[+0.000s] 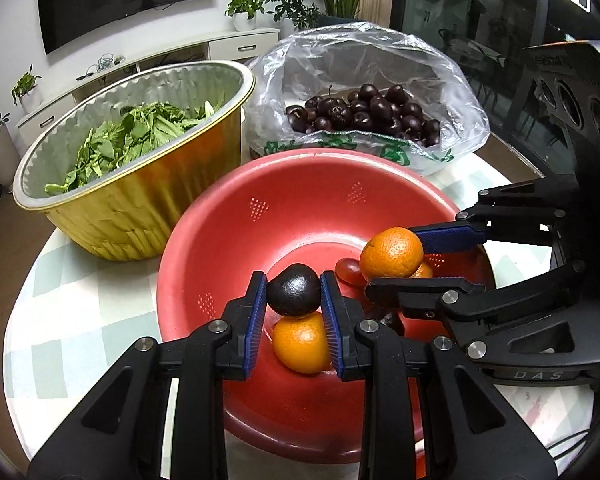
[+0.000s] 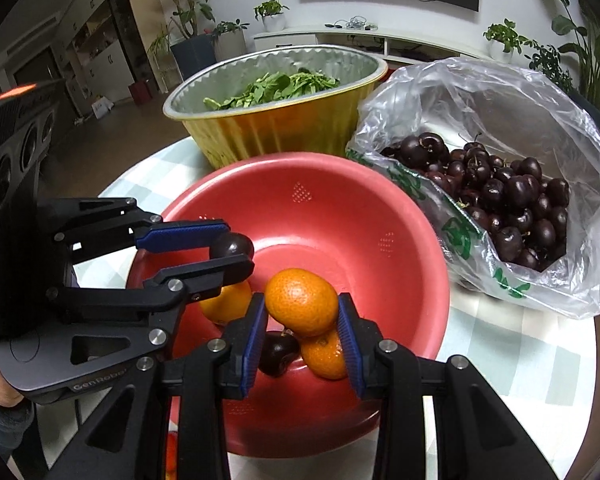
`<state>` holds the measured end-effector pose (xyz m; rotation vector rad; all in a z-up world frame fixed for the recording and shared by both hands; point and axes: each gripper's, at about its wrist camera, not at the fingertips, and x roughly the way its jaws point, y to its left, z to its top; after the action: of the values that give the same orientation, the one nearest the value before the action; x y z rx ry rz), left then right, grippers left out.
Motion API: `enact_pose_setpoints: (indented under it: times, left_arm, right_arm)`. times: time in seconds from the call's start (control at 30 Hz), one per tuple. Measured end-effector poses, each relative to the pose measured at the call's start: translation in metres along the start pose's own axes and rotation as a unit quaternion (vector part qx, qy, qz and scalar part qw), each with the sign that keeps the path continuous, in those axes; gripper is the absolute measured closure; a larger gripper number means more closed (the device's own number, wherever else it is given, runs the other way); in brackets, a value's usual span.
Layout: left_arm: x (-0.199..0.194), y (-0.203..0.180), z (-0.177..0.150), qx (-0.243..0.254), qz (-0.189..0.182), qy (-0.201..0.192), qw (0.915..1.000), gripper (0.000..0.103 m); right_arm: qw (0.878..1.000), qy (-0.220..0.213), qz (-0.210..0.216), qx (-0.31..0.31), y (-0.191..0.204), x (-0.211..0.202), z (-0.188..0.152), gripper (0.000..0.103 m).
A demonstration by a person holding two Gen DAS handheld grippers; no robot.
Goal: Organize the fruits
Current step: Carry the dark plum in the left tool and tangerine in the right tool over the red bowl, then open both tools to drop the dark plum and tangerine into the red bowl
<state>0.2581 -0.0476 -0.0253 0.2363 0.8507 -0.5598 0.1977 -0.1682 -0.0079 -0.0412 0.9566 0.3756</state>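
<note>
Over the red bowl (image 1: 204, 240), the left gripper (image 1: 294, 294) clamps a dark cherry (image 1: 294, 290) between its blue pads, and the right gripper (image 2: 302, 312) clamps an orange (image 2: 302, 302). In the bowl lie 2 more oranges (image 1: 300, 342) and a cherry (image 2: 278, 352). Behind stand a bag of cherries (image 2: 500, 196) and a gold bowl of greens (image 1: 112, 196).

Both wrist cameras look steeply down, close over the shared red bowl (image 1: 204, 248), from opposite sides.
</note>
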Motion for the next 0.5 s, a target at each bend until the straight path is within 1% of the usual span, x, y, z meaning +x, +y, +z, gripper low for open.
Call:
enact_pose_setpoints:
  times: [0.2,0.3,0.37,0.43,0.5]
  left_arm:
    - [0.002,0.002,0.0,-0.001,0.003,0.002,1.0,0.077]
    - [0.003,0.003,0.001,-0.004,0.005,0.005,1.0,0.076]
    - [0.003,0.004,0.001,-0.008,0.01,0.006,0.9999,0.071]
    - [0.003,0.007,-0.001,-0.015,0.015,0.006,0.9998,0.061]
    - [0.0,0.01,-0.001,-0.019,0.016,-0.001,0.9997,0.058]
  right_arm:
    - [1.0,-0.002,-0.007,-0.006,0.001,0.003,0.001,0.065]
    - [1.0,-0.001,-0.01,-0.007,0.001,0.005,0.002,0.065]
    - [1.0,-0.001,-0.011,-0.007,0.001,0.007,0.003,0.064]
    - [1.0,0.0,-0.013,-0.009,0.001,0.009,0.004,0.064]
    - [1.0,-0.003,-0.016,-0.011,0.001,0.008,0.004,0.064]
